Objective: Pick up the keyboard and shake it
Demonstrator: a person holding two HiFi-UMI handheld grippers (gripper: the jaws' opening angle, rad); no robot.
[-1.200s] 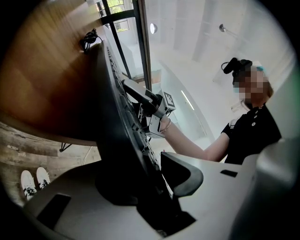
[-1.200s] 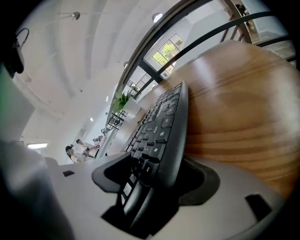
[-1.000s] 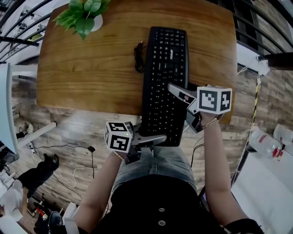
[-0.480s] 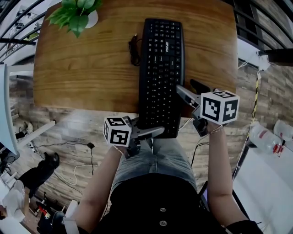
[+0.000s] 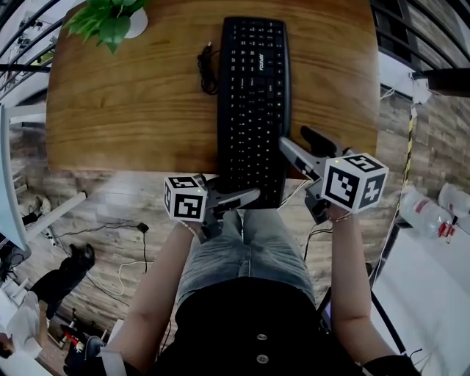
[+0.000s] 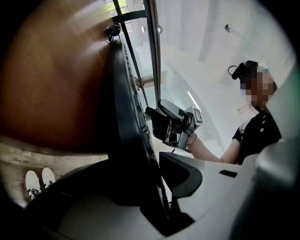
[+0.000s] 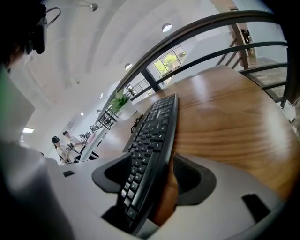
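A black keyboard [image 5: 253,95] lies lengthwise on the wooden table [image 5: 125,110], its near end jutting past the table's front edge. My left gripper [image 5: 253,198] is at the near left corner. In the left gripper view the keyboard's edge [image 6: 126,117] runs between the jaws of that gripper [image 6: 145,187]. They have just been closing, and a thin light gap still shows at the right pad. My right gripper [image 5: 295,139] straddles the keyboard's right edge. In the right gripper view the keyboard [image 7: 154,136] sits between the open jaws of that gripper [image 7: 157,180], with wood showing beside one pad.
A potted plant [image 5: 110,18] stands at the table's far left corner. The keyboard's coiled cable [image 5: 205,70] lies just left of it. Dark railings run beyond the table. The person's legs are below the near edge. Bottles [image 5: 426,224] sit at the right.
My right gripper has slid from over the keys out to the keyboard's right edge. The left gripper has stayed at the near left corner. The keyboard has not shifted on the table.
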